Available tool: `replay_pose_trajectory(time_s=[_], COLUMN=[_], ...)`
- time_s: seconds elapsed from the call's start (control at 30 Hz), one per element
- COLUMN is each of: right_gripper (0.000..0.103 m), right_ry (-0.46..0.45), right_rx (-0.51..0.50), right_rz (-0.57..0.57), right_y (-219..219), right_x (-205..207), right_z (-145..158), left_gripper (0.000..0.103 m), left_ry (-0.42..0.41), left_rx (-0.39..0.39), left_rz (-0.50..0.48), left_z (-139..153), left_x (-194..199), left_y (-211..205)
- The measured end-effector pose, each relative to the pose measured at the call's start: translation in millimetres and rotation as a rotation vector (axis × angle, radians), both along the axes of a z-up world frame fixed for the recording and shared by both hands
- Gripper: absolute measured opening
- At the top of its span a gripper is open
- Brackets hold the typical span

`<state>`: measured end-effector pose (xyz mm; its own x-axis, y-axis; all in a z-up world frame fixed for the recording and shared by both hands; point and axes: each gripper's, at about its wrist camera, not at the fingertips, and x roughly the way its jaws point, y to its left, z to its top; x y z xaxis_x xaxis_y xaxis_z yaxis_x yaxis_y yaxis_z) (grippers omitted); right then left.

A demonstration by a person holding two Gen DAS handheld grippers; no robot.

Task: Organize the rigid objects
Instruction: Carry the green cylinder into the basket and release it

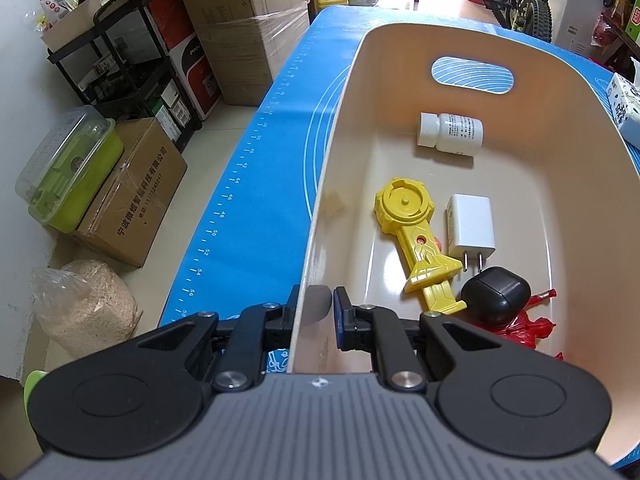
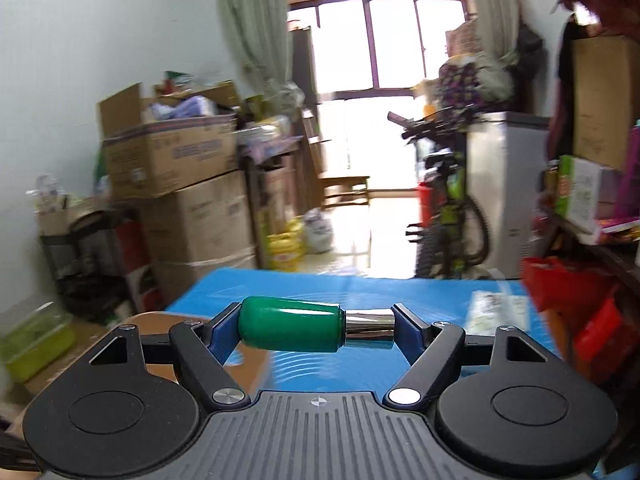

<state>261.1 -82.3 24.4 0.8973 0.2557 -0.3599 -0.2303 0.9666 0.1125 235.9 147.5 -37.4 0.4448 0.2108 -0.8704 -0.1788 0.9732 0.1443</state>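
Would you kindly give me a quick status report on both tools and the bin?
Left tool clamped on bin wall. Right tool holding green-handled metal piece above the blue mat. Bottle, yellow toy, charger already in bin. Nothing blocking.

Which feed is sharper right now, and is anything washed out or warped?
Left wrist view: sharp, bin and yellow toy crisp, fisheye bends the mat edge. Right wrist view: background blurred, window blown out, green-handled tool still clear.
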Motion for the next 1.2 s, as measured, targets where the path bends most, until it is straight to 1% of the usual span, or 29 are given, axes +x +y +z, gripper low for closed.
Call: replay_pose_trajectory(time_s=[0.2,0.4,0.5,0.7,0.77,0.87,0.97,1.2], right_gripper=[0.079,0.079,0.079,0.079,0.079,0.079,0.079,0.079], right_ry=[0.035,0.070,0.107,0.174,0.195,0.238,0.262,0.350], right_rx=[0.008,-0.042,-0.055,-0.112,-0.114,-0.106,-0.119,-0.149], right_rz=[0.109,0.227,0.287,0.385,0.396,0.388,0.383,0.392], right_y=[39,78,92,115,116,112,110,115], right_x=[-14,-30,-35,-42,-44,-40,-38,-33], right_z=[-4,-14,-21,-34,-36,-38,-40,-52], left_gripper=[0.017,0.017,0.017,0.017,0.017,0.016,0.016,0.016], left_ry=[-0.002,-0.005,-0.005,-0.004,-0.005,-0.007,-0.009,-0.011], left_rx=[-0.002,-0.004,-0.005,0.000,-0.017,-0.012,-0.014,-0.014], left_rz=[-0.001,-0.003,-0.002,0.000,0.005,0.000,0.001,0.001], left_z=[0,2,2,2,2,3,3,3], left_x=[-1,-1,-1,-1,0,1,1,0], left_y=[0,0,1,1,3,1,1,1])
